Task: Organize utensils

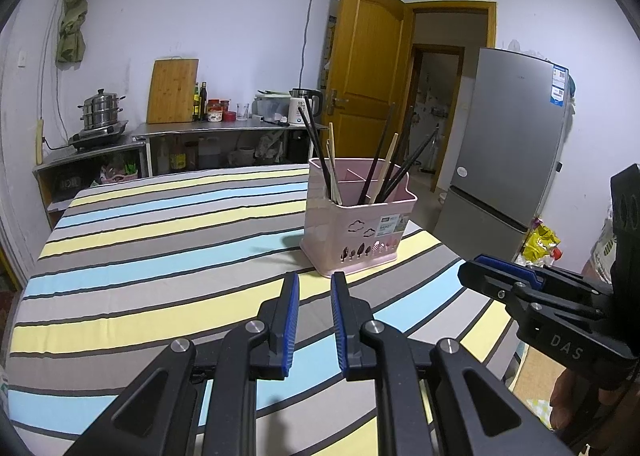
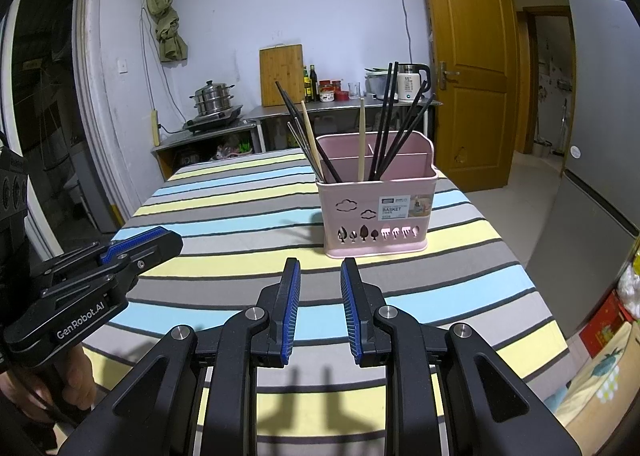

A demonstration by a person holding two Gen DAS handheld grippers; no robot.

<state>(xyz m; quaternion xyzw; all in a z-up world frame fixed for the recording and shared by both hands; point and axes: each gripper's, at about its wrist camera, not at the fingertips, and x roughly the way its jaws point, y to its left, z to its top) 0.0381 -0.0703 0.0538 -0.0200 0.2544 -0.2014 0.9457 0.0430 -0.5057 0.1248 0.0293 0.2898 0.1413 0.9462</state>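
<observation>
We hold both grippers low over the striped table (image 2: 224, 215), short of the pink basket (image 2: 376, 215), which stands upright near the table's far right part. The left gripper (image 1: 314, 284) has its jaws apart by a modest gap, nothing between the blue pads; the right gripper (image 2: 320, 272) likewise, slightly wider, also empty. From the right gripper the basket lies straight ahead and a little to the right; from the left gripper it lies ahead and to the right, just beyond the fingertips. We judge the two about equally near, with the right one more squarely lined up. The basket has inner dividers; in its front compartment stand the chopsticks, long axes near vertical but fanned: a dark bunch (image 2: 308, 135) leaning left with one pale stick (image 2: 310, 135) among them, another pale stick (image 2: 362, 135) nearly upright mid-basket, and more dark sticks (image 2: 394, 123) leaning right. Dark and pale are mixed, so we judge sorting is not yet done. Any grasp would need to come from above onto the free upper ends, jaws crossing the stick axis.
</observation>
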